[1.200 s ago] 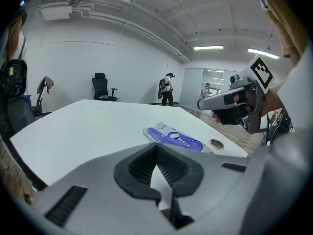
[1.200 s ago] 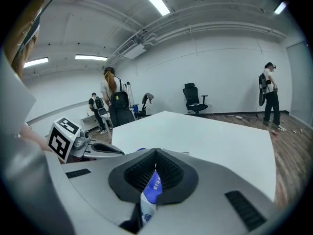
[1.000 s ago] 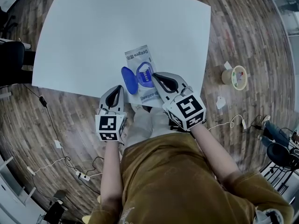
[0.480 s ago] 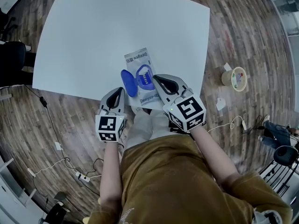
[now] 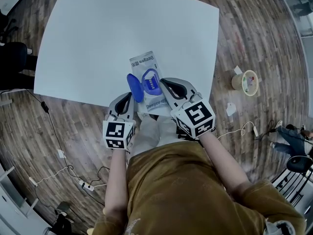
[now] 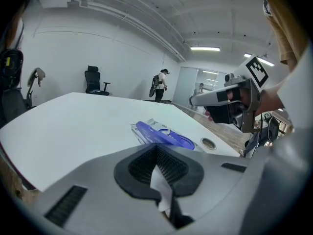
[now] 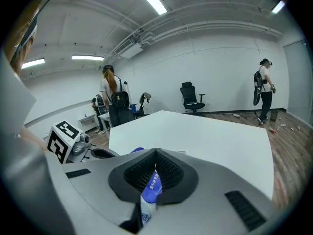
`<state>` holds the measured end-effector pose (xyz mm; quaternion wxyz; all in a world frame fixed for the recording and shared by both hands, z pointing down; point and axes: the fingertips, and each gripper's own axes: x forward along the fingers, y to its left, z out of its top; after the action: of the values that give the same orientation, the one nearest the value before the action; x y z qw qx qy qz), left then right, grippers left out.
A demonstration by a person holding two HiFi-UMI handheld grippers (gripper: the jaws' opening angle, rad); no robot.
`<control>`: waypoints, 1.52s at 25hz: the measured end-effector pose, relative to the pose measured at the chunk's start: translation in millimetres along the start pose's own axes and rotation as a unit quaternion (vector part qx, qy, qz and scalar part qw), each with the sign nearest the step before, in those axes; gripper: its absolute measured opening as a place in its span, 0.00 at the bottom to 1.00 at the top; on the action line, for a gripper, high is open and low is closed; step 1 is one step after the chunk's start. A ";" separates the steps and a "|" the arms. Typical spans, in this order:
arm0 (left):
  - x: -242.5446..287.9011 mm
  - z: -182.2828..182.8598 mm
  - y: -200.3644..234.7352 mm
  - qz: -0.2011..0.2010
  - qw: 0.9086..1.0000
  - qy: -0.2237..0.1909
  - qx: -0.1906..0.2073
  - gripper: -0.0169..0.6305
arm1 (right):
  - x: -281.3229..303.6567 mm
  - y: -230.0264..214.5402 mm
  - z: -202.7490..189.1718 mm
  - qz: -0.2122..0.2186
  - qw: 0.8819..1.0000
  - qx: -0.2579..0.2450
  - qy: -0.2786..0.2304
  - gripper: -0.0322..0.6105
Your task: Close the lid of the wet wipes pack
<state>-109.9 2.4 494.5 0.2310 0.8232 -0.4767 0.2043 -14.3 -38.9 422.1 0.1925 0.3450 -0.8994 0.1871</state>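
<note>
The wet wipes pack [image 5: 148, 82] lies flat near the front edge of the white table [image 5: 98, 38]. Its blue lid [image 5: 134, 86] stands open, flipped out to the pack's left, beside the blue opening ring [image 5: 152, 80]. My left gripper [image 5: 126, 98] is shut, just in front of and left of the lid, not touching it. My right gripper [image 5: 165, 84] is shut, with its tips at the pack's right side. In the left gripper view the lid [image 6: 150, 131] and pack [image 6: 168, 137] lie ahead. Through the right gripper [image 7: 155, 156] slit a strip of the pack [image 7: 150, 187] shows.
A roll of tape [image 5: 246, 81] and scraps of paper lie on the wooden floor to the right. Cables run over the floor at left and right. An office chair [image 5: 12, 62] stands at the table's left. People [image 7: 113, 99] stand far off in the room.
My left gripper has moved forward and a little right, closer to the open lid. The right gripper and the pack have hardly moved.
</note>
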 end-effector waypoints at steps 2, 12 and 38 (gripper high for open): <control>1.5 0.1 -1.1 -0.001 1.000 0.001 0.000 0.02 | 0.4 -2.0 -0.3 -0.002 1.000 0.002 0.000 0.06; 3.2 2.4 -2.9 -0.004 1.000 0.001 0.001 0.02 | -0.4 -5.6 1.2 -0.007 1.000 0.006 -0.002 0.06; 9.0 17.1 -14.7 -0.022 1.000 -0.010 0.003 0.02 | -5.5 -17.4 5.7 -0.014 1.000 0.020 -0.008 0.06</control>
<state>-90.9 -7.2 483.0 0.2281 0.8364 -0.4598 0.1924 0.3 -50.6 418.1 0.1809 0.3626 -0.8921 0.2000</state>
